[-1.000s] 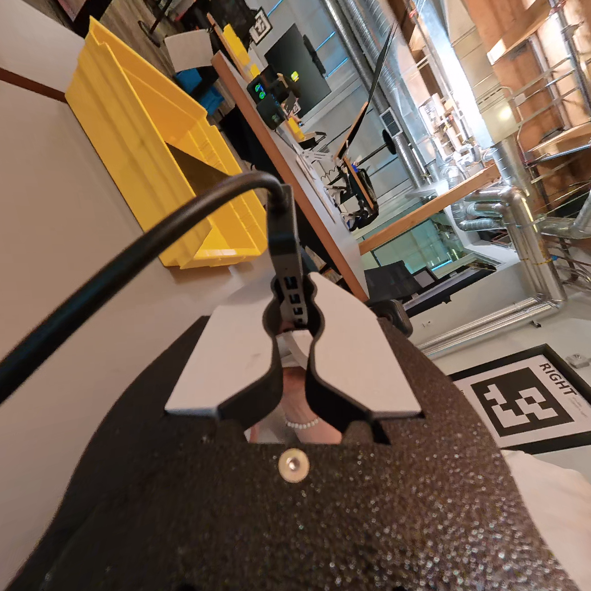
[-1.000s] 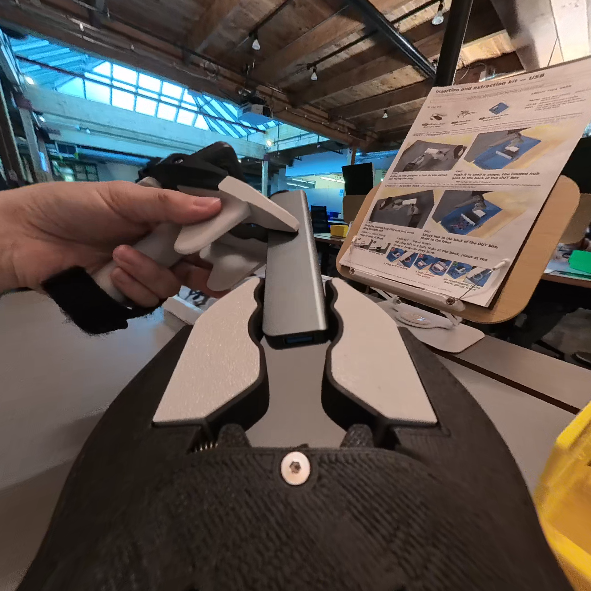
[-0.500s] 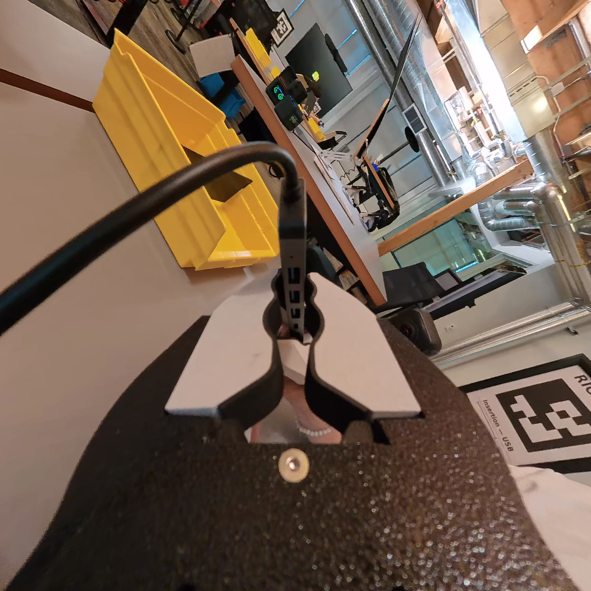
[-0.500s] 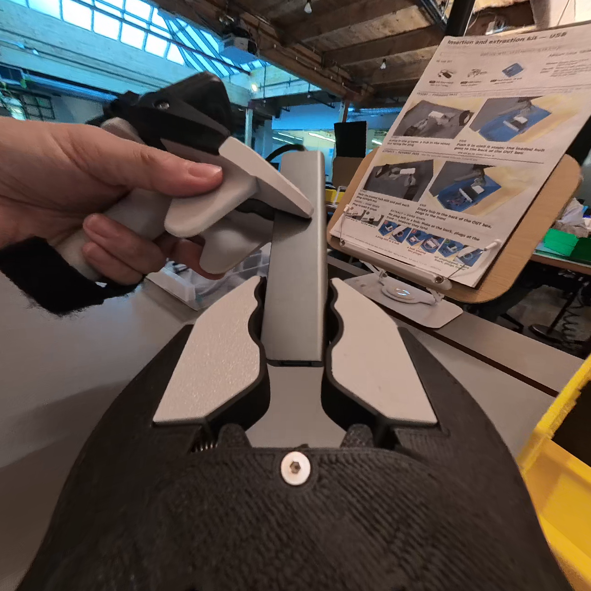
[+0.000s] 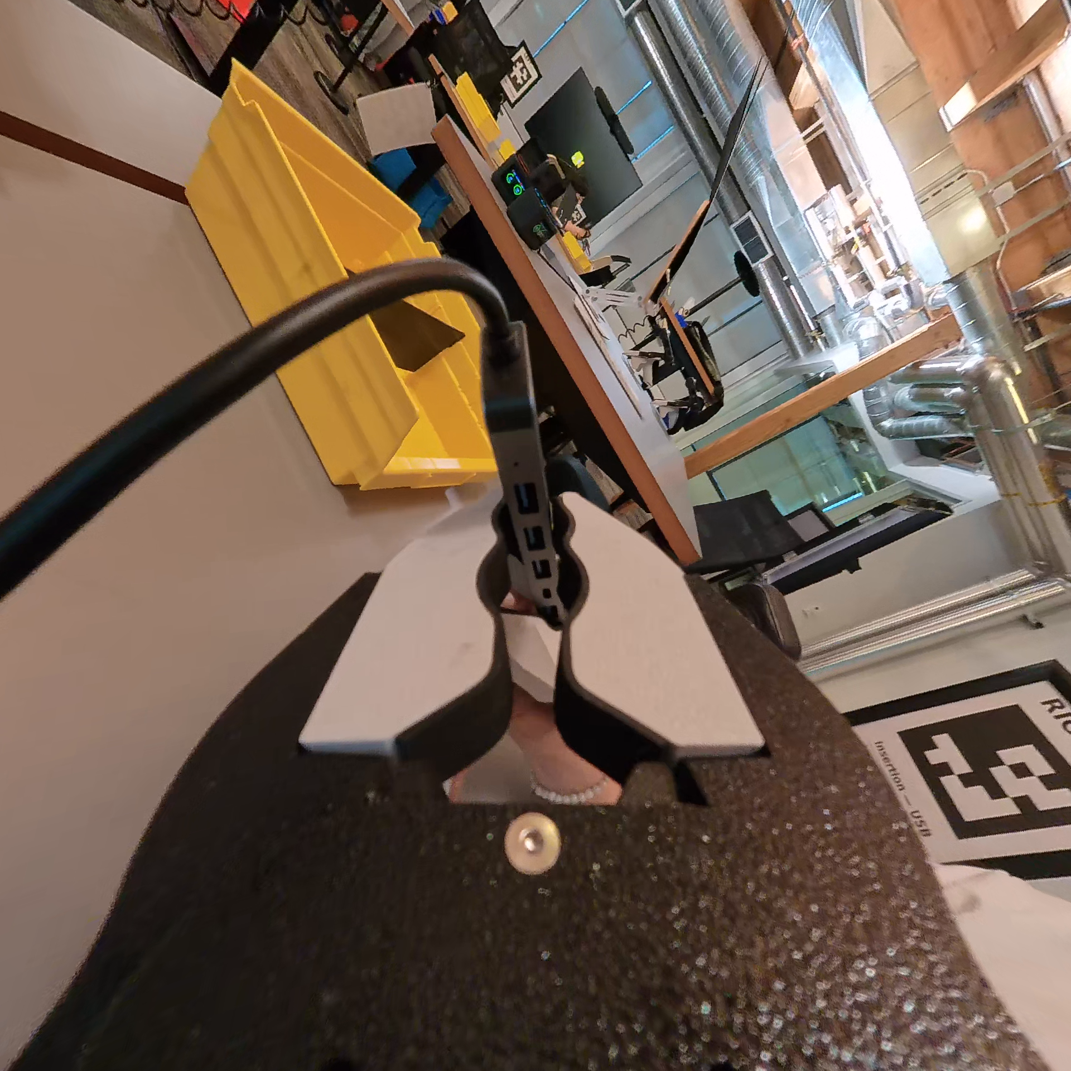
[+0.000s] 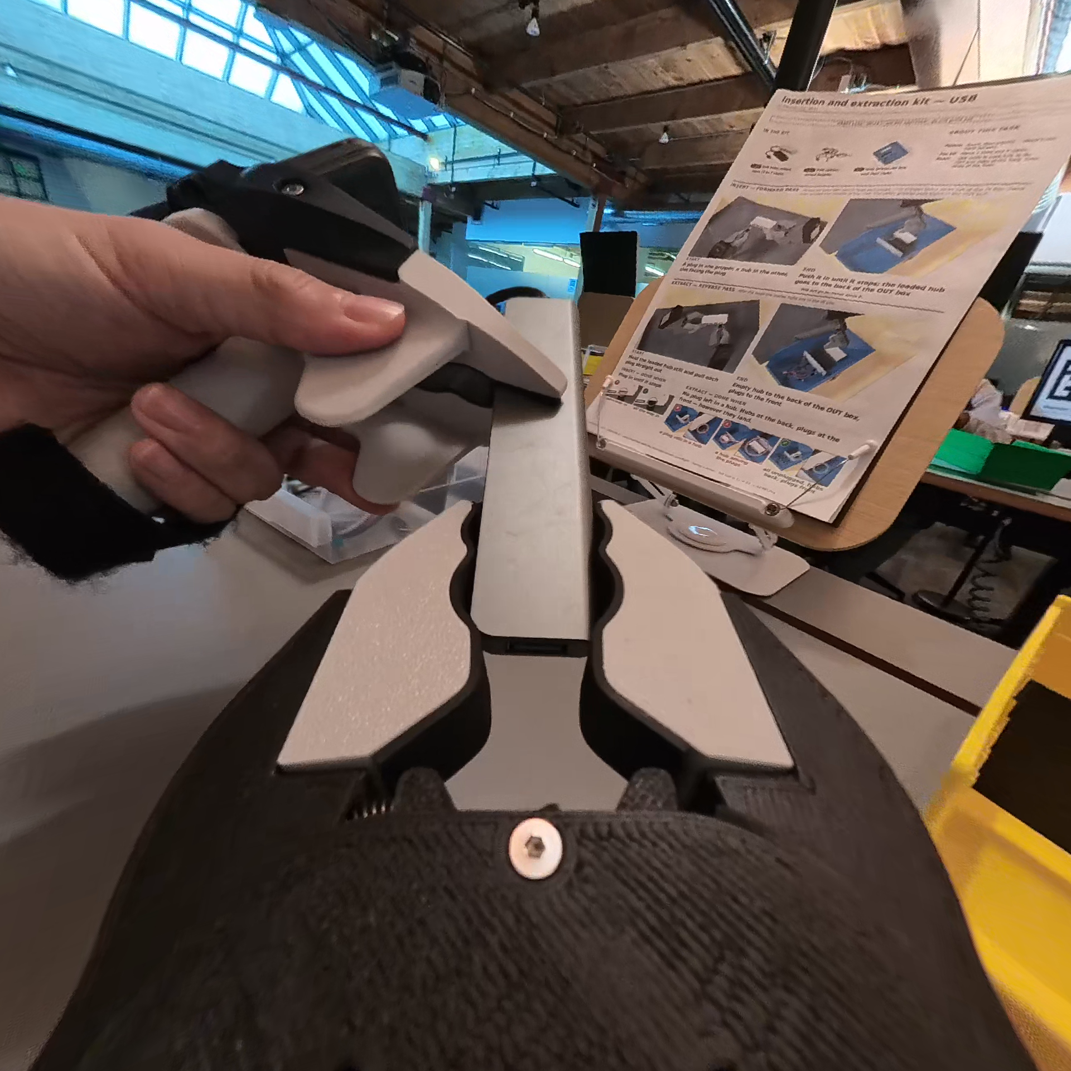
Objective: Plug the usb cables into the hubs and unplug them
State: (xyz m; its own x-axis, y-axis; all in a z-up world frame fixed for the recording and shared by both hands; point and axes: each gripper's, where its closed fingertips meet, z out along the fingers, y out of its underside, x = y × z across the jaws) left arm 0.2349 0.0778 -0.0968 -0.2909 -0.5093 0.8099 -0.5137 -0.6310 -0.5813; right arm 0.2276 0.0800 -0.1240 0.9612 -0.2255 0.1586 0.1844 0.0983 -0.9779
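while both grippers clamp one hub (image 6: 530, 521), it is held off the table (image 5: 116, 521), its long axis running forward from the right gripper (image 6: 533, 585), whose fingers close on its sides at the near end. the left gripper (image 5: 530, 565) pinches its flat faces, crossing from the left in the right view. one cable (image 5: 232, 371) leaves the far end. four side ports face the left camera; no free plug is visible. one yellow bin (image 5: 348, 278) lies beyond.
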